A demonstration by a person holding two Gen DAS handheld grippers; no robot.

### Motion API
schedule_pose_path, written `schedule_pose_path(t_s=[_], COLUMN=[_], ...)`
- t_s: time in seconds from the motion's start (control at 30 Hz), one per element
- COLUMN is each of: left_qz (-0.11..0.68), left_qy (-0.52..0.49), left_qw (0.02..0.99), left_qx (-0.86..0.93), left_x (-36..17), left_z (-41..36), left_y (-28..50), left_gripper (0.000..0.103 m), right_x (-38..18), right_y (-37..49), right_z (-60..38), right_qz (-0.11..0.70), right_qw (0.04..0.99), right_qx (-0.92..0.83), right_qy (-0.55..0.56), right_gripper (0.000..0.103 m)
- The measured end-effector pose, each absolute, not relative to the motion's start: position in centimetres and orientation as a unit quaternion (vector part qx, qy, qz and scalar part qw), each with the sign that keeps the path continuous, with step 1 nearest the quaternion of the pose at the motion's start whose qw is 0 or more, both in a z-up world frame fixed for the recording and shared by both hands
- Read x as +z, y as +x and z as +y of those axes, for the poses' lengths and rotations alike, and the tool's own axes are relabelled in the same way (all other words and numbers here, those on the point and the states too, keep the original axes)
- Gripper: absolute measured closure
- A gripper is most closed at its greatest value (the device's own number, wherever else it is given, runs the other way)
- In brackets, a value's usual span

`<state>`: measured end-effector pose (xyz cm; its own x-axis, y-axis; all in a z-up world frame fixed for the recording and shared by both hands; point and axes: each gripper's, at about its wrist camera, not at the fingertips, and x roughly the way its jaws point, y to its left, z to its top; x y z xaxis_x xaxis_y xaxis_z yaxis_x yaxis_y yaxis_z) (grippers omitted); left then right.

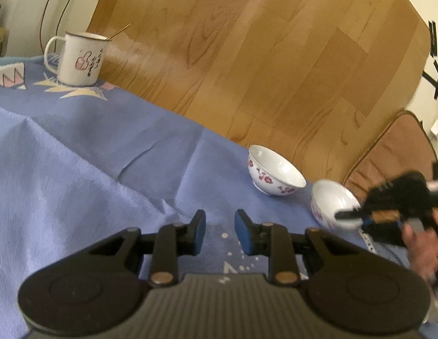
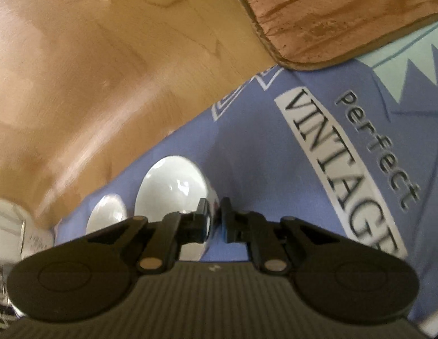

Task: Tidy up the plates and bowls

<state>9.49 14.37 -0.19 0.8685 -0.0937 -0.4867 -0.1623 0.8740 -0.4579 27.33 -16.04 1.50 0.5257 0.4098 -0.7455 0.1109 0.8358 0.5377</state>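
Two white bowls with red flowers are near the edge of a blue cloth (image 1: pixel 77 147). One bowl (image 1: pixel 274 171) stands free. My right gripper (image 1: pixel 357 216) is shut on the rim of the second bowl (image 1: pixel 330 202), which is tilted. In the right wrist view that gripper (image 2: pixel 215 212) pinches the held bowl's rim (image 2: pixel 173 186), with the other bowl (image 2: pixel 107 214) to its left. My left gripper (image 1: pixel 220 230) is open and empty above the cloth, left of both bowls.
A white enamel mug (image 1: pixel 79 58) with a stick in it stands at the cloth's far left corner. Wooden floor (image 1: pixel 247 42) lies beyond the cloth edge. A brown cushion (image 1: pixel 388 152) lies at the right, seen also in the right wrist view (image 2: pixel 331 11).
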Motion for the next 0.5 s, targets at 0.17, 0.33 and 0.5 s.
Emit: schedule_pose_path(t_s=[0.17,0.33,0.5], left_qz=[0.248,0.251,0.259], left_qy=[-0.283,-0.312,-0.305], left_qw=[0.927,0.916,0.916], left_qx=[0.006,-0.013,-0.017], left_x=[-0.3,0.0,1.4], left_z=[15.2,15.7,15.8], left_y=[9.1,8.3,5.8], left_gripper=[0.080,0.080,0.080], right_x=[2.1,1.9,1.4], right_y=[21.0,15.2,12.4], right_z=[-15.4,-13.0,-11.1], right_qz=[0.509,0.527,0.529], right_qw=[0.811,0.793,0.784], right_qx=[0.173,0.252,0.290], right_qy=[0.229,0.173,0.145], right_gripper=[0.092,0.092,0.091])
